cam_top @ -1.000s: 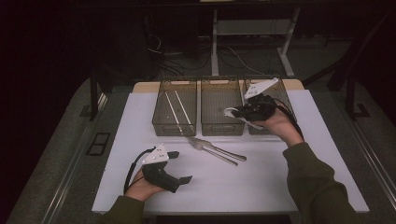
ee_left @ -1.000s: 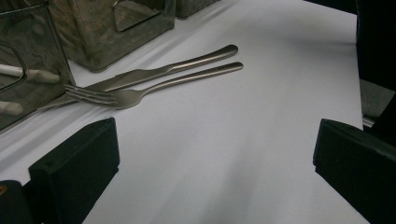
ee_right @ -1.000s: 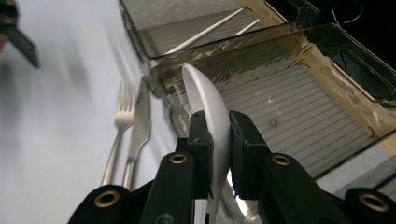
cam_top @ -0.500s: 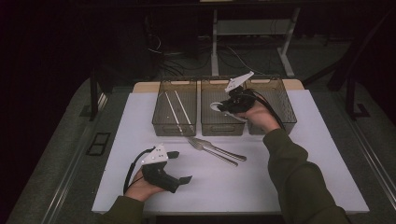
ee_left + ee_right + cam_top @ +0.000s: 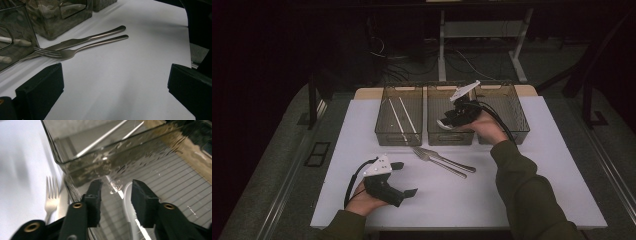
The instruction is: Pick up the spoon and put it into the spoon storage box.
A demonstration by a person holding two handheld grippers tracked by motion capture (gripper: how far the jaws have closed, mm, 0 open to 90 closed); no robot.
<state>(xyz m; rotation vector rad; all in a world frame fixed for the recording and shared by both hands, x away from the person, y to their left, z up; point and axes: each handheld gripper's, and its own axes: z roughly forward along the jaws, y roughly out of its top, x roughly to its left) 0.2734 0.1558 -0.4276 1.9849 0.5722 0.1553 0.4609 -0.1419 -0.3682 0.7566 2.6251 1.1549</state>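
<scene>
The person is sorting cutlery into three smoky plastic bins at the far side of the white table (image 5: 532, 200); the right gripper (image 5: 447, 121) is hanging over the middle bin (image 5: 449, 137), and its jaws have just been opening, with a white spoon (image 5: 128, 202) lying loose between and below them on the ribbed bin floor, no pad pressing on it. The left gripper (image 5: 404, 179) is resting on the near left of the table, jaws wide apart and holding nothing. A metal fork (image 5: 75, 51) and knife (image 5: 82, 41) are lying side by side just near of the bins, touching or nearly so. Both are looking stiff, smooth and likely slippery, light enough for one jaw pair; taking each across the mid-handle seems the safest hold. The left bin (image 5: 398, 120) is holding two pale sticks, probably chopsticks; the right bin's contents are hidden behind the hand, and the spoon's bowl is cut off by the jaws.
</scene>
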